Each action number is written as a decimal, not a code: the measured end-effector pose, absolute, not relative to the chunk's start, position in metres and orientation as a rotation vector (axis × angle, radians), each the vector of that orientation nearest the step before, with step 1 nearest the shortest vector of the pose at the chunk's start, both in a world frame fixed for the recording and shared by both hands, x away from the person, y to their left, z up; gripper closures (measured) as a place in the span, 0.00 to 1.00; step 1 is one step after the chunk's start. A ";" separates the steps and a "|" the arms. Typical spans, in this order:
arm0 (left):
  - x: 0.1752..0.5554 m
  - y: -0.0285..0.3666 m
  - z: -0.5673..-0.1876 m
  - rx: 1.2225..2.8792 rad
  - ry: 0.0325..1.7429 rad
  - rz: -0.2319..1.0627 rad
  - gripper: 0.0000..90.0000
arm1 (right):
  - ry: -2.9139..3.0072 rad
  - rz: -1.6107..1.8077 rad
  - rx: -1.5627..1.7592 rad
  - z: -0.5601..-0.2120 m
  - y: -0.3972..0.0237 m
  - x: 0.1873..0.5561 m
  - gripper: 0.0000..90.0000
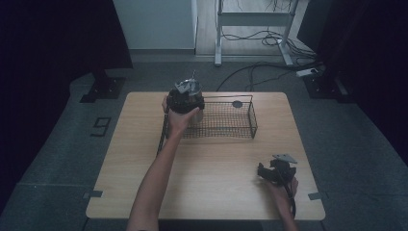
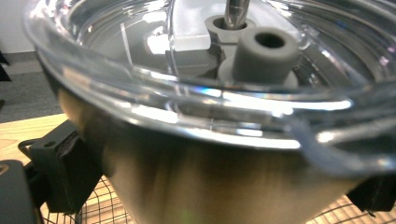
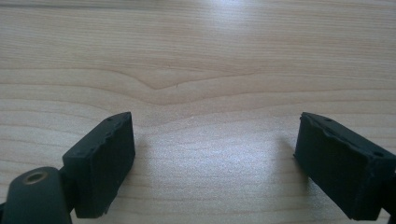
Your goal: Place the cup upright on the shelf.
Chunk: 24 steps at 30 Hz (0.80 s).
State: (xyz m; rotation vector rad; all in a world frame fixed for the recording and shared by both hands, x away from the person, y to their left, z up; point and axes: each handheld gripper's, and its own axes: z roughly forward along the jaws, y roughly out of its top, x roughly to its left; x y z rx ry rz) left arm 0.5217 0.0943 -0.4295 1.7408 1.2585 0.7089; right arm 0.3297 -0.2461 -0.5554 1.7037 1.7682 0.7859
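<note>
Gripping glossy round steel cup (image 2: 224, 172)

— What is seen around the wooden table (image 1: 207, 192)?
— Grey carpet (image 1: 57, 159) is laid under it, and a "9" marking (image 1: 100, 126) is stuck just left of it.
— And behind the table?
— A white metal stand (image 1: 252, 29), tangled cables (image 1: 269, 67) and dark curtains (image 1: 53, 43) are found.
</note>
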 end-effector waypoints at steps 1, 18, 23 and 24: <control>0.523 0.094 -0.432 1.749 1.261 0.708 0.04 | 1.768 0.785 1.704 -0.555 -0.246 0.330 0.13; 0.524 0.088 -0.471 1.802 1.320 0.700 0.04 | 1.766 0.784 1.707 -0.555 -0.246 0.330 0.13; 0.517 0.090 -0.475 1.791 1.306 0.709 0.04 | 1.765 0.784 1.707 -0.555 -0.246 0.330 0.13; 0.516 0.091 -0.476 1.785 1.305 0.704 0.04 | 1.765 0.784 1.707 -0.555 -0.246 0.330 0.13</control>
